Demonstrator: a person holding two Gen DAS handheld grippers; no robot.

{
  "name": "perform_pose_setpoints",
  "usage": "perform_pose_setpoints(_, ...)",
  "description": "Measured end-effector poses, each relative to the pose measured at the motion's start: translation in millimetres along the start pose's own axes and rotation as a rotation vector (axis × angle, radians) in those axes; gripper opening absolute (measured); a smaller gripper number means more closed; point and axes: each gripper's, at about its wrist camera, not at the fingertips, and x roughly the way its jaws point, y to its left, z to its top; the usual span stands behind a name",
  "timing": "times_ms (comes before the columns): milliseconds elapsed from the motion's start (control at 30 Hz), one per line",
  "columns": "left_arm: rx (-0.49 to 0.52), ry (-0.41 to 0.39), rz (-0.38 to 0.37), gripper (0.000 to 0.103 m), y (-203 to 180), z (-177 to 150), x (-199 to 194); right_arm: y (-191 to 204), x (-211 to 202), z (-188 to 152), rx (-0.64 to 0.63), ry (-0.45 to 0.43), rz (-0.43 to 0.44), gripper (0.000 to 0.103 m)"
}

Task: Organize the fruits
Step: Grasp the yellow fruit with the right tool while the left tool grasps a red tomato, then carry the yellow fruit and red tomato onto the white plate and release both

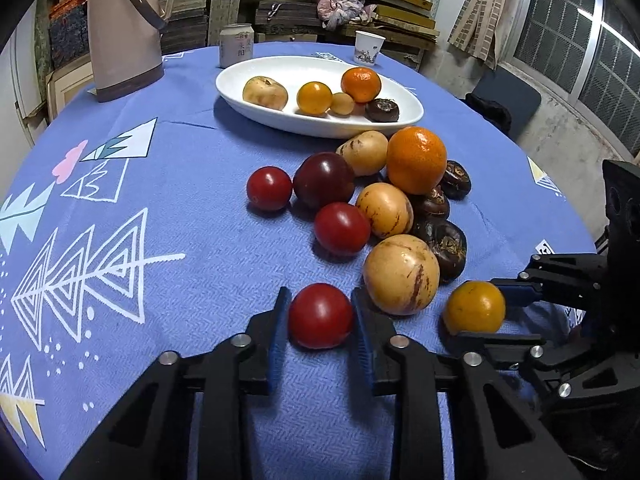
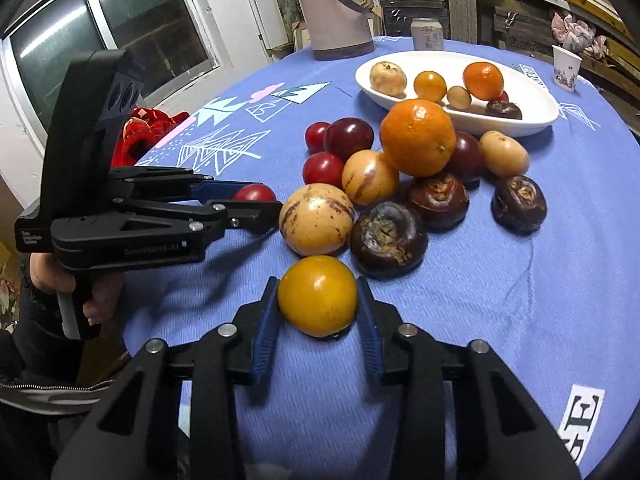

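Both grippers are down on the table (image 1: 168, 208) at once. The left gripper (image 1: 320, 316) has its jaws pinching a red tomato (image 1: 320, 316) at the bottom centre of its view, blue pads tight against both sides, the fruit sitting on the blue cloth. Just right of it, the right gripper (image 2: 318, 300) pinches a yellow fruit (image 2: 317, 295) low in the centre of its own view, pads touching each flank. Ahead of both lies the loose pile: a big orange (image 2: 417, 137) on top, tan striped fruits, dark chestnuts and red tomatoes around it. Farther back, the white dish (image 1: 248, 98) already holds five pieces. A jug (image 1: 120, 32) stands upper left.
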Motion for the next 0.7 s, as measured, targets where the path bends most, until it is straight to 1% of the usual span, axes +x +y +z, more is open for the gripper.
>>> perform_pose_setpoints(133,0.000,0.001,0.008,0.030,-2.1,-2.8,-3.8,-5.5,-7.9,-5.8,0.008,-0.006,-0.002,0.037)
perform_pose_setpoints(300,-0.003,-0.022,0.024,0.030,-2.7,-2.3,-11.9,-13.5,-19.1,-8.7,0.023,-0.023,-0.022,0.037)
perform_pose_setpoints(433,-0.004,-0.048,0.038,0.030,-2.2,3.8,-19.2,-22.2,-34.2,-6.8,0.032,-0.059,-0.045,0.037)
perform_pose_setpoints(567,0.007,-0.064,0.034,0.030,-2.6,17.3,-23.7,-31.6,-49.7,2.9,0.030,-0.099,-0.076,0.037)
perform_pose_setpoints(700,0.028,-0.084,0.043,0.030,-3.1,42.8,-21.5,-46.6,-67.2,22.9,0.029,-0.150,-0.107,0.037)
